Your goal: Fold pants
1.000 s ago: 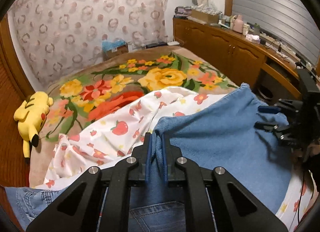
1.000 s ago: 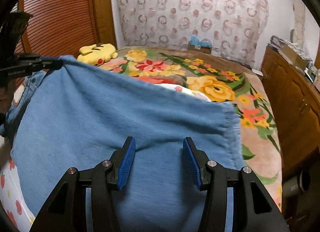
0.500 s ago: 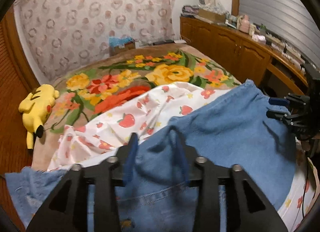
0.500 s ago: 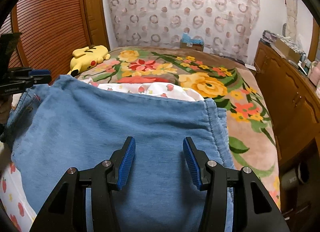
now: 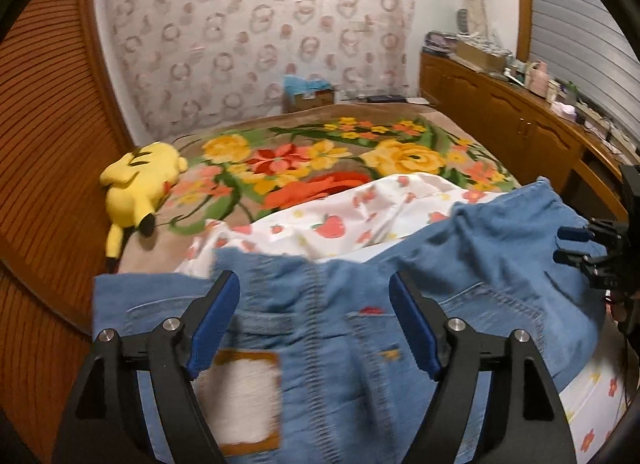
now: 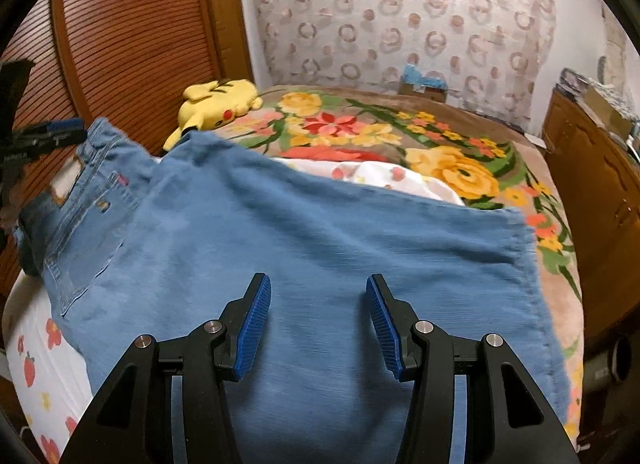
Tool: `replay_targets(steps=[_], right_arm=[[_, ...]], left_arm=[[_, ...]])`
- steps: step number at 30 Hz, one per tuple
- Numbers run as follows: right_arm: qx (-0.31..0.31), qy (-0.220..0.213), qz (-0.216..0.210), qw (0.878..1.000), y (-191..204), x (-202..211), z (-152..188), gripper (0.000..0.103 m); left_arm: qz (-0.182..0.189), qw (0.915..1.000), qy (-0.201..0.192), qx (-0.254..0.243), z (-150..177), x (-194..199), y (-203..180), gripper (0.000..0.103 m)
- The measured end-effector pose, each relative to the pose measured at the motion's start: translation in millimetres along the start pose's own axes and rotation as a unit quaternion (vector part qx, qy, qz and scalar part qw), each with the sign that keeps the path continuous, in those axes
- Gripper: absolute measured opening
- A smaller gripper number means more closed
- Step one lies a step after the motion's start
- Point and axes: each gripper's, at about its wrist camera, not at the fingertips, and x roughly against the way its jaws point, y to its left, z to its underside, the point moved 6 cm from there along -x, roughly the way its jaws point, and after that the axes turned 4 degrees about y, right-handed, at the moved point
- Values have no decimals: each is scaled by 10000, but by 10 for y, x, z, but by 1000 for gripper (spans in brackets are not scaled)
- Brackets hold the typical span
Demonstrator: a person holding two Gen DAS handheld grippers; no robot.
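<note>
Blue jeans [image 5: 340, 328] lie folded over on a white strawberry-print sheet [image 5: 352, 220], with the waistband and its pale leather patch [image 5: 240, 400] nearest the left wrist camera. My left gripper [image 5: 312, 284] hovers over the waistband. Its jaws are opening and its pads press on nothing. In the right wrist view the folded leg panel of the jeans [image 6: 320, 232] spreads flat, and my right gripper [image 6: 316, 284] stands open above it with nothing gripped. The right gripper [image 5: 572, 245] also shows at the jeans' right edge, and the left gripper [image 6: 48, 138] at the waistband end.
A floral blanket [image 5: 320, 156] covers the bed beyond the sheet. A yellow plush toy [image 5: 140, 184] lies at its left side by a slatted wooden door [image 6: 132, 32]. A wooden cabinet [image 5: 520, 132] with clutter on top runs along the right. A cardboard box [image 5: 308, 96] sits by the far wall.
The left gripper let go of the denim fold it pinched, its jaws spread wide, and it shifted left over the waistband. The jeans dropped flat. The right gripper stayed open and drew back a little.
</note>
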Motion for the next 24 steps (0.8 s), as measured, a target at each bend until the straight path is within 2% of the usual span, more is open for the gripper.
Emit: replay_targets(steps=[7, 10, 14, 17, 19, 21, 24], right_arm=[[80, 256, 69, 9996, -10, -242, 53, 52], [35, 271, 67, 9996, -55, -285, 67, 53], [122, 268, 148, 9995, -7, -320, 49, 55], [155, 286, 158, 9993, 74, -314, 14, 57], [171, 290, 166, 9993, 78, -289, 7, 58], [189, 295, 184, 9992, 95, -276, 14, 58], [194, 297, 187, 9992, 83, -260, 9, 59]], left_arm=[[-296, 9993, 109, 180, 110, -104, 298, 75], [-294, 9990, 239, 232, 159, -206, 365, 73], [-326, 9985, 381, 200, 227, -304, 371, 61], [-281, 9986, 417, 155, 267, -322, 346, 47], [-284, 9988, 374, 116, 275, -297, 336, 38], [-295, 9991, 285, 73, 272, -229, 311, 23], [-505, 9986, 54, 156, 262, -38, 377, 18]])
